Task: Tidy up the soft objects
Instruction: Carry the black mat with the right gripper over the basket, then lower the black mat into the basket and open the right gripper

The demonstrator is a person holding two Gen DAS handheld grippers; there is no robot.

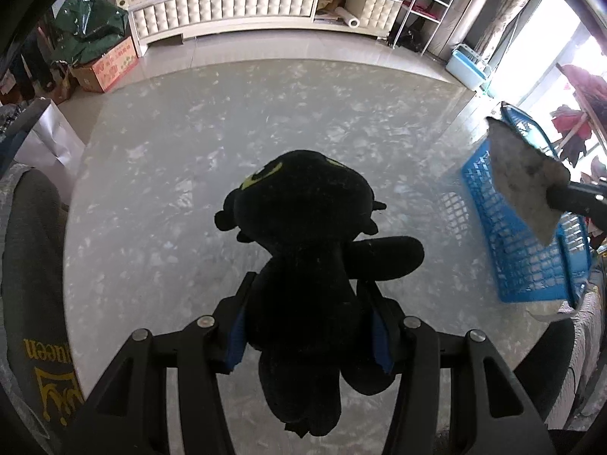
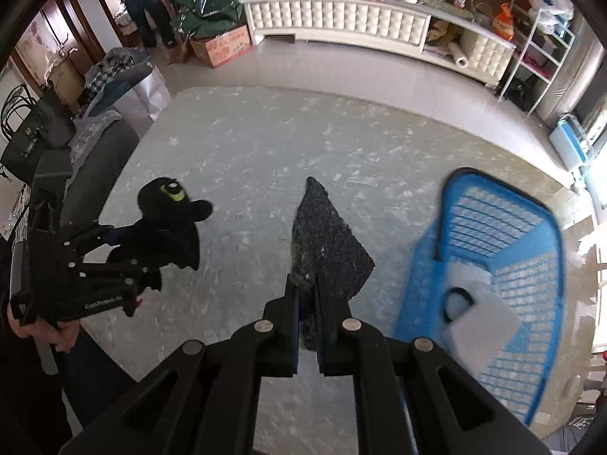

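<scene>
A: While hanging above the marble table [image 1: 159, 174], gripping two soft things at once. Left gripper [image 1: 307, 326] standing partly open, pads pressing on the waist of a black plush toy [image 1: 303, 265], head pointing away from the camera.

B: And clamping what on the other side?

A: Right gripper [image 2: 308, 314] squeezing nearly shut on a thin grey felt pad [image 2: 326, 242], pinching it by one corner, the rest sticking out stiffly ahead.

B: Heading where, judging by the layout?

A: Probably carrying both toward the blue basket [image 2: 500, 227], sitting at the table's right edge and already holding a pale flat thing with a dark ring.

B: Calling for what next?

A: Likely bringing the felt pad over the basket rim first, being nearer, then loosening the grip; afterwards swinging the plush toy across, keeping clear of the other hand.
</scene>
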